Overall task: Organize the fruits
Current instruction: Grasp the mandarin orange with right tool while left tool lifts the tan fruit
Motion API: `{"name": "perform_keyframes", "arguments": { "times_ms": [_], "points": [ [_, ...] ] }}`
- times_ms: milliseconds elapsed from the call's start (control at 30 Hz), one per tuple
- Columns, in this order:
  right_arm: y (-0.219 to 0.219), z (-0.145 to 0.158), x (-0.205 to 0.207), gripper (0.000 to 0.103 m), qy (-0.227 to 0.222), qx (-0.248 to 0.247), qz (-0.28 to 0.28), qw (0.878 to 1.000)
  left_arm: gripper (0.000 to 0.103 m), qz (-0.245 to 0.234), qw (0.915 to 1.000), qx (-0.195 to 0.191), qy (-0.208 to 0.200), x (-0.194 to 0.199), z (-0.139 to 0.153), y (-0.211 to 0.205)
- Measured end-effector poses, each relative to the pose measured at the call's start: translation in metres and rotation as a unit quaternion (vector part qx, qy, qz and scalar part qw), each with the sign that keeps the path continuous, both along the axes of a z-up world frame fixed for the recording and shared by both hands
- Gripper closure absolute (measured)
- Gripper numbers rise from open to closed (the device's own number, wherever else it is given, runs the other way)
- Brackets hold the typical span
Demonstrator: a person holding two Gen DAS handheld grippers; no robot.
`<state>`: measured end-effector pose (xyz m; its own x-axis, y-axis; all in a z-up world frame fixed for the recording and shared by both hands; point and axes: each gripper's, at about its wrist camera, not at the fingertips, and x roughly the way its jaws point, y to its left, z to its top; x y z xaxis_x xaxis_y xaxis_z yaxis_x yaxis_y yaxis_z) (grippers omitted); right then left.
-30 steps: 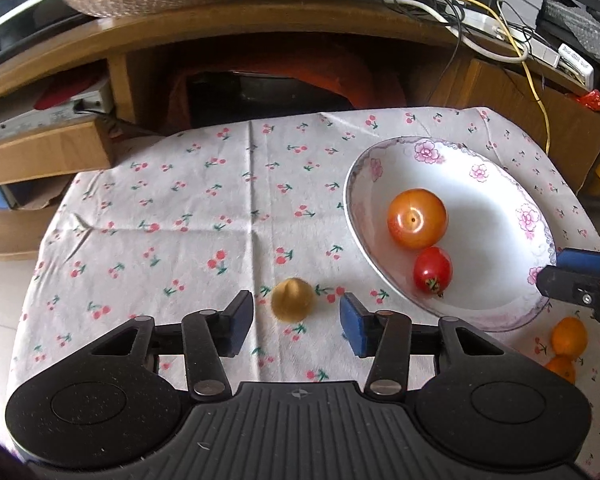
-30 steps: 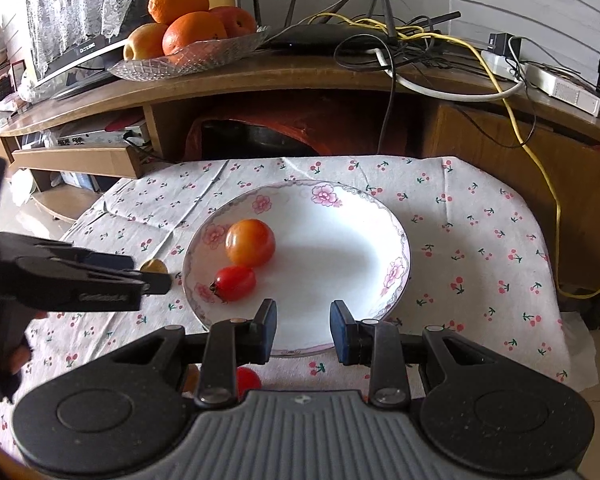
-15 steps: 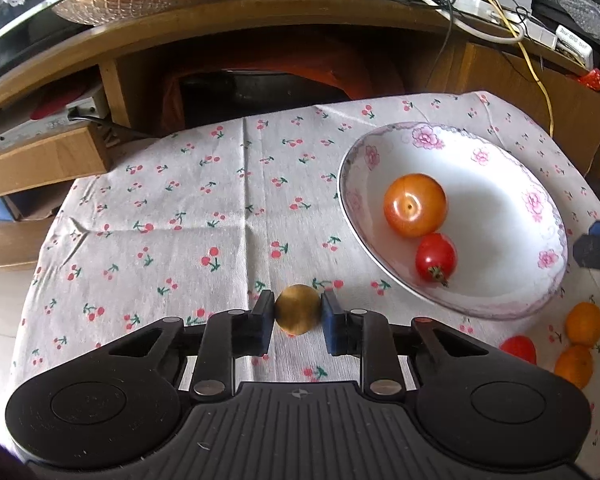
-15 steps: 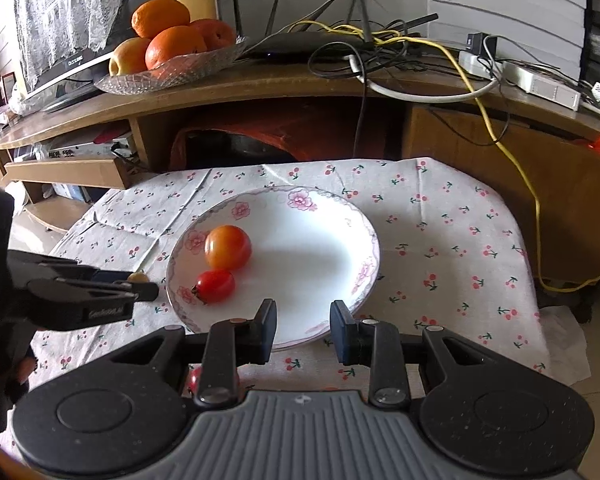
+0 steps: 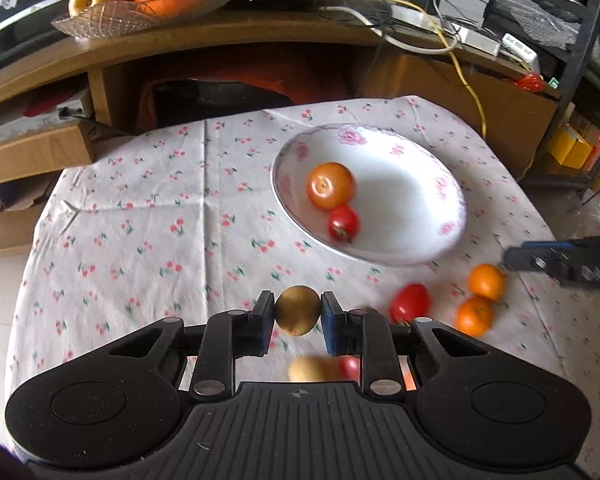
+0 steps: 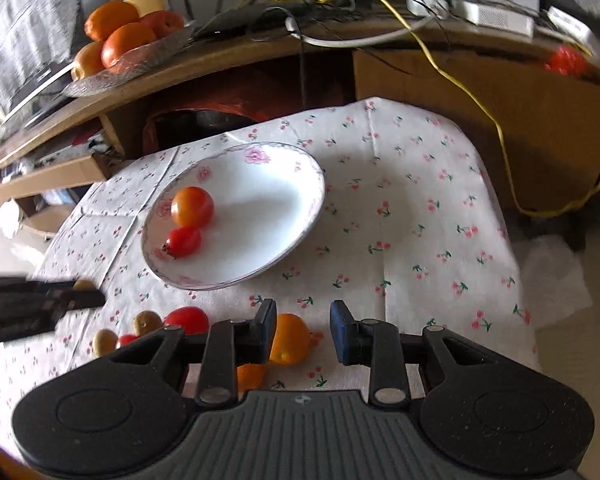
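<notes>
L tool (image 5: 298, 314): pinching brown fruit (image 5: 297, 310), lifted off counter, plate (image 5: 452, 216) at 1 o'clock.
R tool (image 6: 303, 330): spread, orange (image 6: 290, 338) by its left pad.
Risk: round fruit cd slip, drop; plate's tomatoes cd roll.

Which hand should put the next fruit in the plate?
Probably the left. The left tongs are shut on the brown fruit, lifted off the cloth, so it only needs carrying to the plate. The right tongs are open and empty.
</notes>
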<state>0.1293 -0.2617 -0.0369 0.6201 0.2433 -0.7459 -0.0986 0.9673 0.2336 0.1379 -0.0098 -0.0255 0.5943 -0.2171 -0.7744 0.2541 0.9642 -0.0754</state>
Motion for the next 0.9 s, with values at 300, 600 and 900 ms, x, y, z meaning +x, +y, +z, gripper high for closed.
{"name": "perform_keyframes", "arguments": {
  "times_ms": [300, 600, 900],
  "points": [
    [0.017, -0.019, 0.015, 0.072, 0.036, 0.011, -0.001, 0.999, 0.071, -0.020, 0.9997, -0.013, 0.011, -0.013, -0.002, -0.005],
    [0.025, -0.029, 0.023, 0.071, 0.056, -0.003, 0.011, 0.998, 0.070, -0.028, 0.9992, -0.014, 0.025, -0.013, -0.008, -0.005],
    [0.025, -0.022, 0.011, 0.071, 0.049, -0.017, 0.017, 0.998, 0.069, -0.037, 0.9989, -0.012, 0.026, -0.025, -0.006, -0.009]
  ]
}}
